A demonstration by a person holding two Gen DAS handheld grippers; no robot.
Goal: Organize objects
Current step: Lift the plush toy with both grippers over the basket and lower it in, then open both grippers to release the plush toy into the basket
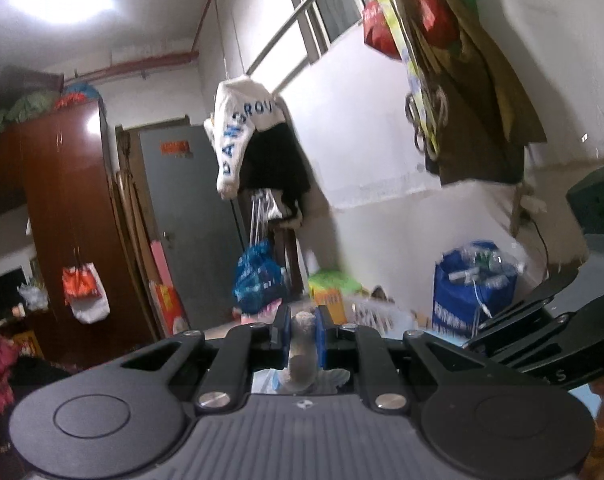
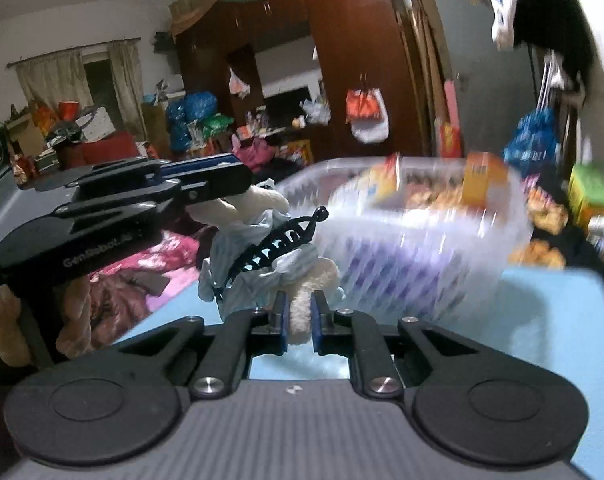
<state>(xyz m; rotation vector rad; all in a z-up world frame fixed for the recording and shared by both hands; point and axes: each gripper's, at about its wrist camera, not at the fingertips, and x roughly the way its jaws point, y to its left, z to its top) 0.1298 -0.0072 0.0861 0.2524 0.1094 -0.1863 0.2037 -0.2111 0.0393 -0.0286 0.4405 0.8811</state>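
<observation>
Presently, item one: right gripper [image 2: 300, 322], blue-padded fingers [image 2: 283, 324] closed on a cream plush limb of the soft toy [image 2: 262, 264]. The toy is held off the surface, wearing pale blue cloth, with a black toothed hair clip [image 2: 276, 242] lying across its front.

Item two: left gripper [image 1: 302, 334], fingers [image 1: 322, 336] clamped on another cream limb of the same toy [image 1: 302, 344]; seen from the right wrist camera, this gripper [image 2: 222, 192] reaches in from the toy's left and upper side, pinching its top.

Item three: clear plastic basket [image 2: 422, 248], just behind and right of the toy, blurred, holding orange and yellow boxes [image 2: 482, 180].

Item four: light blue table [image 2: 542, 320], below the toy and under the basket.

Item five: dark wooden wardrobe [image 2: 342, 40], well behind the toy, with a white and orange bag [image 2: 366, 116] hanging on its front.

Item six: white garment with blue lettering [image 1: 242, 132], hung high above the toy, against the white wall.
</observation>
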